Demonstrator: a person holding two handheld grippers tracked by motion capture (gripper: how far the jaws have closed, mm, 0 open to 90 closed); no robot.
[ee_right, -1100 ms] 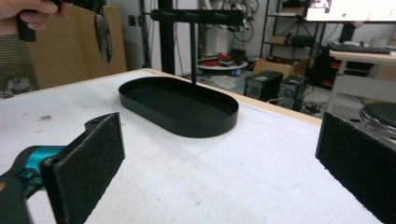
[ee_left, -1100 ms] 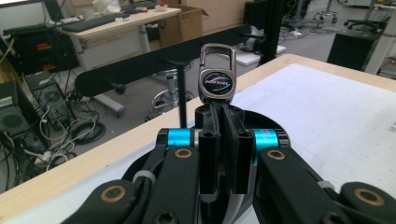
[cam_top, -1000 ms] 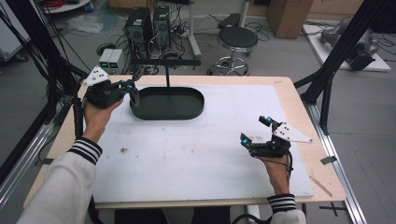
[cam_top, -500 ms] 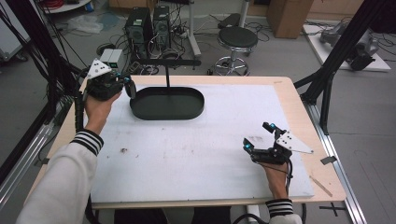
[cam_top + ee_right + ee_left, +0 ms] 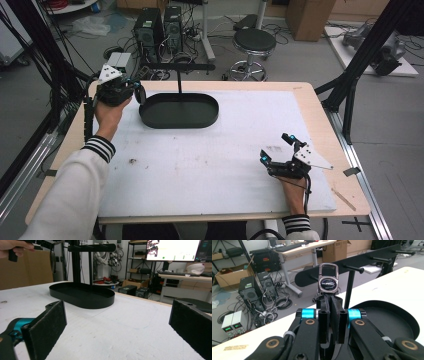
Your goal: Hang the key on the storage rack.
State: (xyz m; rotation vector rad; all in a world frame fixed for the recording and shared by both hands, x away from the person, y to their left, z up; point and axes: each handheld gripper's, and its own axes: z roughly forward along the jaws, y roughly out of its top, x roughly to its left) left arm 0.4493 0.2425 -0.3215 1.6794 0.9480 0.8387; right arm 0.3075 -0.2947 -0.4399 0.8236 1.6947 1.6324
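Workshop clutter surrounds the station: computer towers and cables on the floor at the far side, a stool (image 5: pixel 255 41) beyond the table (image 5: pixel 320 105). A white mat covers the tabletop, and at far left on it stands a black oval tray (image 5: pixel 178 110) with an upright post that carries a horizontal bar with pegs (image 5: pixel 354 269).

Left gripper (image 5: pixel 136 90) is held at the far left corner, just beside the tray's left end. Its jaws are closed tight on a keychain tag whose metal carabiner clip (image 5: pixel 328 277) sticks up above the pads, loop uppermost. Held that way, the open loop is presented toward the pegs — a judgement, but the grip suits hanging the clip on one of them. The nearest peg lies just to the right of the clip in the left gripper view, not yet touching.

Right gripper (image 5: pixel 278 149) rests low at the near right of the mat, well apart from the tray, jaws spread wide with nothing between the pads (image 5: pixel 47 330) — apparently parked clear of the work.
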